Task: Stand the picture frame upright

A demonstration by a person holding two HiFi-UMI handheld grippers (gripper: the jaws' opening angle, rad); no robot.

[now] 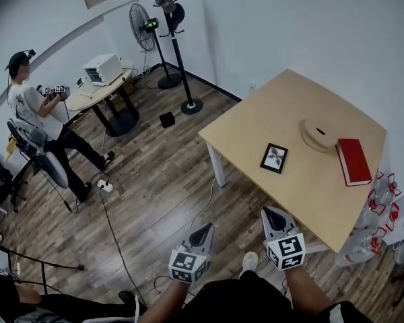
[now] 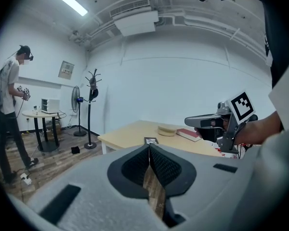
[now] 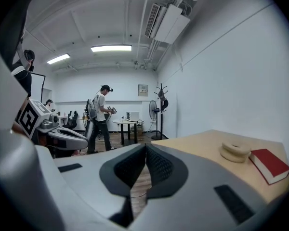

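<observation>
A small black picture frame (image 1: 275, 158) lies flat on the light wooden table (image 1: 256, 123), near its middle; in the left gripper view the picture frame (image 2: 151, 140) shows just past the jaw tips. My left gripper (image 1: 207, 230) hovers over the floor, well short of the table, shut with nothing between its jaws. My right gripper (image 1: 270, 212) hangs just off the table's near edge, also shut and empty. In the left gripper view the right gripper (image 2: 190, 121) juts in from the right. The left gripper (image 3: 82, 137) shows at the left of the right gripper view.
A red book (image 1: 353, 161) and a round beige ring-shaped object (image 1: 318, 134) lie on the table's far right. A person (image 1: 34, 113) stands by a round table (image 1: 101, 93) at the back left. A fan (image 1: 147, 29) and a coat stand (image 1: 175, 19) are beyond. Cables (image 1: 108, 200) cross the wooden floor.
</observation>
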